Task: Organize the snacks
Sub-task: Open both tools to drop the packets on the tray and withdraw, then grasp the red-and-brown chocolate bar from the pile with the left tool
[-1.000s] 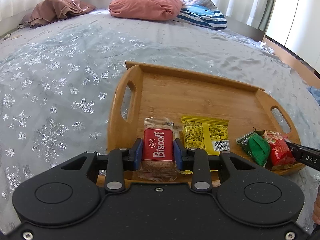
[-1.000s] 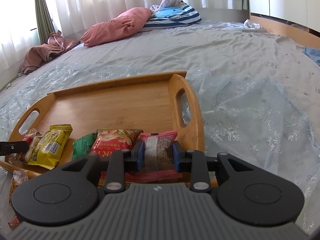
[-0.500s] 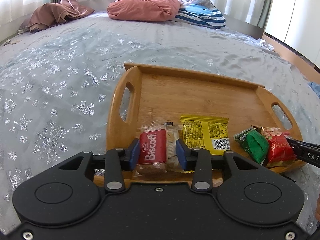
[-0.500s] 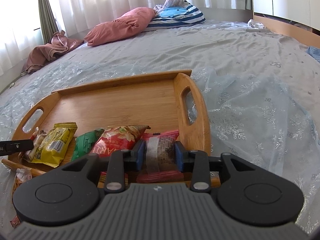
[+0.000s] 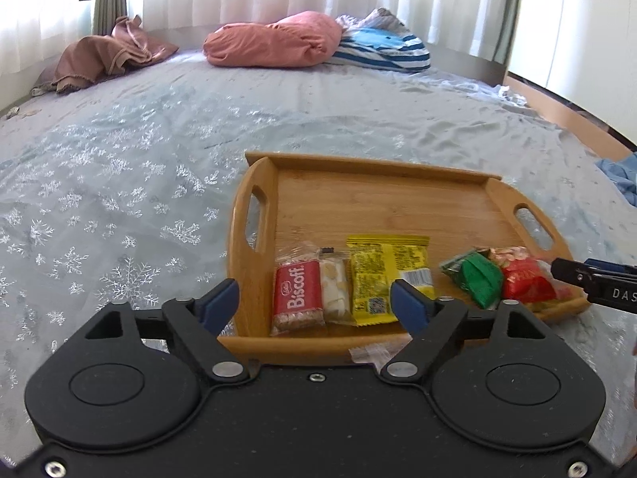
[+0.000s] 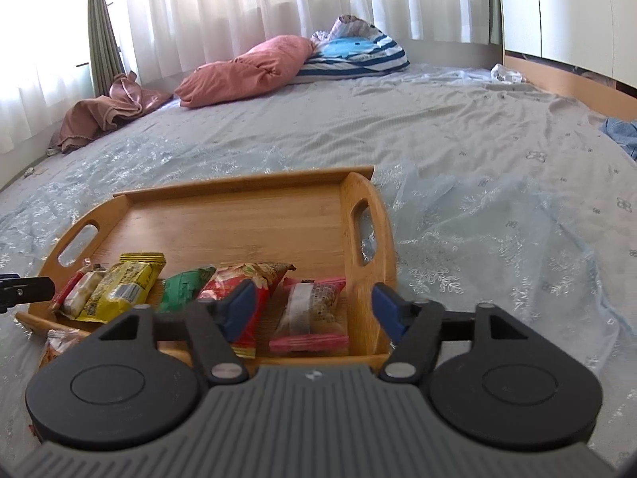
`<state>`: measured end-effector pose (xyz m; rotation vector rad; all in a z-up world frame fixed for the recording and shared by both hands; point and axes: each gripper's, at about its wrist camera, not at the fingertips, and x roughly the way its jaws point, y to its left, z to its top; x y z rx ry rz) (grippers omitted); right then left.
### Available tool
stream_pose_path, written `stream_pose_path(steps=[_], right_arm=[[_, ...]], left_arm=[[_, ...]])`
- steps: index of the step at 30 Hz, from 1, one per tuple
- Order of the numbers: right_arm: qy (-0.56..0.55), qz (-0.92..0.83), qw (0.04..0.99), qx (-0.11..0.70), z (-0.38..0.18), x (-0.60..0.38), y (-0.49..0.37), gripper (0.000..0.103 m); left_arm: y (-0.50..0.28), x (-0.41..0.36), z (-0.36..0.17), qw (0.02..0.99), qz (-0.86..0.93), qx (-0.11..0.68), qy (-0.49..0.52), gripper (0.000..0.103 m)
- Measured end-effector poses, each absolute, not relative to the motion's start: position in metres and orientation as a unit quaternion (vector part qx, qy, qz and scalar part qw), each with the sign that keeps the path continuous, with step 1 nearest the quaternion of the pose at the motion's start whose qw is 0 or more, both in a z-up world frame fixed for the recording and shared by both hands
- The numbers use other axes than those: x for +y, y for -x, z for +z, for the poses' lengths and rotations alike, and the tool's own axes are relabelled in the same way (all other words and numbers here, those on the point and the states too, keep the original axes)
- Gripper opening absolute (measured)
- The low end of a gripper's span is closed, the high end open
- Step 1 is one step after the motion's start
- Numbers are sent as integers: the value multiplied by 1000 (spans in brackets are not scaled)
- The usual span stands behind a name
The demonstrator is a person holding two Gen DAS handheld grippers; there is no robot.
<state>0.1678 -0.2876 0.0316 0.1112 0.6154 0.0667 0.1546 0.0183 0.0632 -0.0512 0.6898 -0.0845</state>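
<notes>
Left hand-held gripper: released; its jaws have just been opening and now stand wide apart. The Biscoff packet, the pale snack and part of the yellow packet lie between the blue pads, none pressed.
Right hand-held gripper: released too; its jaws have just been opening, and the pink-edged snack bar lies loose between them on the tray floor.
Wooden tray: on the bed, handles at both ends; its far half is bare wood.
Biscoff packet: flat in the tray's near left corner, label up.
Pale snack: just beside the Biscoff packet, touching it.
Yellow packet: next in the row, beside the pale snack.
Green packet: further along the near edge, touching the red packet.
Pink-edged snack bar: in the near corner by the tray's other handle, beside the red packet.
Loose wrapper: on the bed, just outside the tray's near rim.
Bed: covered with a pale snowflake-patterned sheet.
</notes>
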Motion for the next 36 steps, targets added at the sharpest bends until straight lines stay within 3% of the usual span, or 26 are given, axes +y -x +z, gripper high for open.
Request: stream_pose_path(steps=[2, 12, 36], right_arm=[[-52, 37, 953, 298, 34, -288, -161, 90], [-18, 71, 953, 294, 36, -279, -130, 103], [52, 111, 947, 298, 4, -253, -74, 103]], left_arm=[[-146, 17, 67, 941, -48, 334, 23, 86], [-103, 9, 70, 939, -87, 332, 20, 95], [-68, -26, 40, 916, -139, 376, 16, 96]])
